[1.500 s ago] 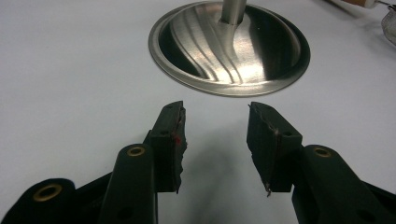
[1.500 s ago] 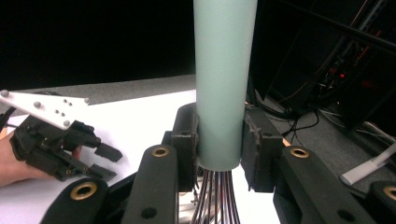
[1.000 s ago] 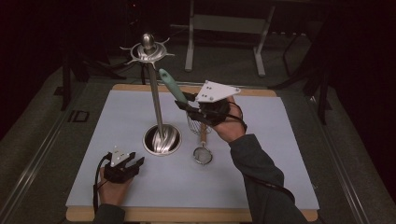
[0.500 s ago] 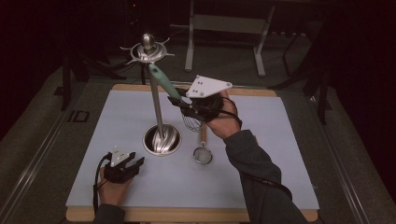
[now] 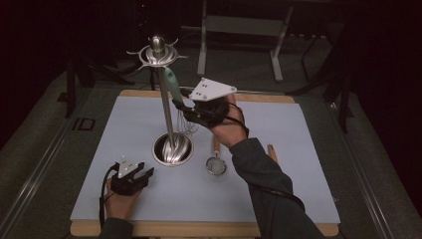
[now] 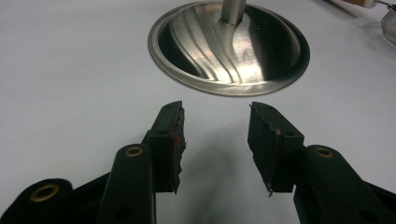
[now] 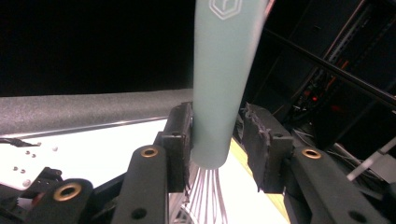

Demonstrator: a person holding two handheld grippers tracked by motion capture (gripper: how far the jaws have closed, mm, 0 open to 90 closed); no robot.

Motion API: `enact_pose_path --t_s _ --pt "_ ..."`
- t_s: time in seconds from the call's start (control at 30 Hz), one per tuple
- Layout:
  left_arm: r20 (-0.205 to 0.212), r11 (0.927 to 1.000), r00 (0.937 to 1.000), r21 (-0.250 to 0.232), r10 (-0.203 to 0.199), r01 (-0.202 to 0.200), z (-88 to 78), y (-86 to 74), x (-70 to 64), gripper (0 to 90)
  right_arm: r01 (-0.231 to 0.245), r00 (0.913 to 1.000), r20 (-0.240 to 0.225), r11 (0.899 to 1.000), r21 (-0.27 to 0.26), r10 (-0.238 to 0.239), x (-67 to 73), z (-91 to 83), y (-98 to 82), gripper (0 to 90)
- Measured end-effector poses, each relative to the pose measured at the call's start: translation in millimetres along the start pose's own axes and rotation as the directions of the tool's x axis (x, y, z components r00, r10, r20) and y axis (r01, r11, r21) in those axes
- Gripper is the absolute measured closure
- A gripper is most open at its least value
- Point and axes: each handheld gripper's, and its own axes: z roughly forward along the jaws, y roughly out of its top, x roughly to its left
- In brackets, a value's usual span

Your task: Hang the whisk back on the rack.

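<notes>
The whisk [image 7: 219, 79] hangs by its mint handle from the stand [image 5: 158, 52], its lower end between the right gripper [image 7: 224, 149] fingers, which have just been opening and look parted from it on one side. Back straight out without nudging it. A hexagonal logo marks the handle, unreadable. The left gripper [image 6: 217, 140] rests wide open.

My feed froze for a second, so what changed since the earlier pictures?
The right hand-held gripper carried the whisk up to the stand's top hooks; its jaws have just been opening, whisk handle between them. Left hand-held gripper and strainer stayed put.
</notes>
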Motion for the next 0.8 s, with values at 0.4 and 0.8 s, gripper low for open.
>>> enact_pose_path --t_s 0.4,0.8 --pt "-0.001 1.0 1.0 -0.001 0.001 -0.001 -0.1 0.0 0.1 56.0 0.014 0.9972 -0.074 1.0 0.012 -0.013 7.4 -3.5 0.3 55.1" --pt "-0.001 1.0 1.0 -0.001 -0.001 0.001 -0.1 0.0 0.3 56.0 0.005 0.9873 -0.158 0.994 0.108 0.012 2.3 -14.8 -11.2 51.0"
